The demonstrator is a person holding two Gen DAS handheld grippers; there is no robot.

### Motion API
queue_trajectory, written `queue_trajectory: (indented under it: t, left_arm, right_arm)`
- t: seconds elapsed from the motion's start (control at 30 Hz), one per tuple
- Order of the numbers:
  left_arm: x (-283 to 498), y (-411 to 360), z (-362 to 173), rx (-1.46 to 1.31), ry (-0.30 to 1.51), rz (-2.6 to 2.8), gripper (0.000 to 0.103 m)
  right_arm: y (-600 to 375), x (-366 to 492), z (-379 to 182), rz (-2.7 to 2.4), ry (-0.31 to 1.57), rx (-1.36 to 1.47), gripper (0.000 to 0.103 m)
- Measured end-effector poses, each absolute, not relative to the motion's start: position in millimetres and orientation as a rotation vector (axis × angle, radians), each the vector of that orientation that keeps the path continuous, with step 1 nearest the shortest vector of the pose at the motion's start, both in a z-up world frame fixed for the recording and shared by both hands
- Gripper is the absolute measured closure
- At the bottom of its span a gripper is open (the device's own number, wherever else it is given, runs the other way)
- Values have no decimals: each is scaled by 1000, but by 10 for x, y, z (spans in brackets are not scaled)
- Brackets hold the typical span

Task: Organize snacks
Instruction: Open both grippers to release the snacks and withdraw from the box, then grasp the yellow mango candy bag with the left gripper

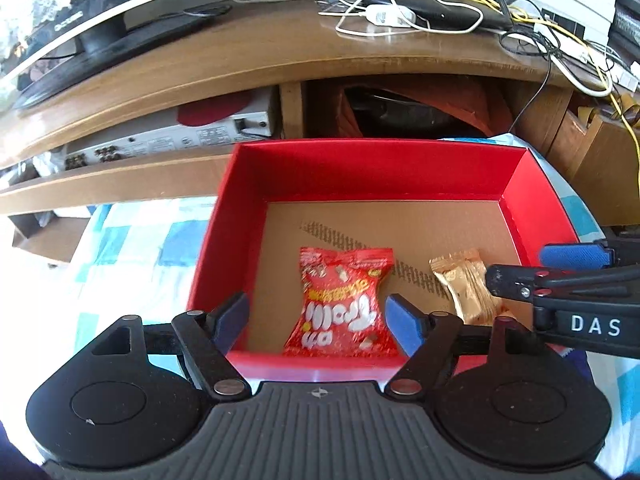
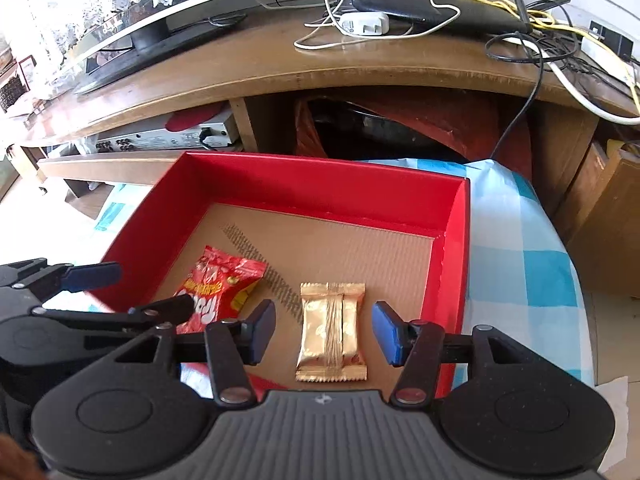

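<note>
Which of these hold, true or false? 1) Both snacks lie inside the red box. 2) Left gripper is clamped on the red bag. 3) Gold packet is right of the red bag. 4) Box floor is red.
1) True: the red gummy bag and gold packet lie on the red box floor.
2) False: the left gripper stands open, pads clear of the bag.
3) True.
4) False: the floor is brown cardboard; only the walls are red.

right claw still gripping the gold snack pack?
No. The right claw stands open, its blue pads clear of both sides of the gold snack pack, which lies flat on the red box's cardboard floor.
</note>
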State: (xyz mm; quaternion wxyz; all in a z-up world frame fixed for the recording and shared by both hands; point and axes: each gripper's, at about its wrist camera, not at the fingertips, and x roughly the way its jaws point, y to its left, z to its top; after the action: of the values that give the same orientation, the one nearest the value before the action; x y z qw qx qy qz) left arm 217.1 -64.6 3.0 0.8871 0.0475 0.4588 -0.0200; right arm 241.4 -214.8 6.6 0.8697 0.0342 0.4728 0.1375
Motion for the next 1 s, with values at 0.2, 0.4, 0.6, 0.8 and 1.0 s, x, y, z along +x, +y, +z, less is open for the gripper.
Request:
queue_trajectory:
  t: [0.2, 0.4, 0.6, 0.8, 1.0]
  left_arm:
    - [1937, -421, 121, 39, 971, -32, 21]
    - [1669, -305, 79, 20, 1007, -31, 21]
    - [1373, -221, 57, -14, 1040, -55, 20]
    - [1112, -153, 4, -57, 1085, -73, 19]
    - [905, -138, -85, -73, 1133, -91, 18]
  right_arm:
    - [-2097, 2127, 150, 316, 993, 60, 35]
    - [-1983, 1799, 138, 353, 1025, 31, 33]
    - [-1904, 1506, 71, 394, 1074, 4, 30]
    - [-1794, 1372, -89, 427, 1136, -25, 27]
    - [-1779, 1375, -140, 448, 1163, -11, 19]
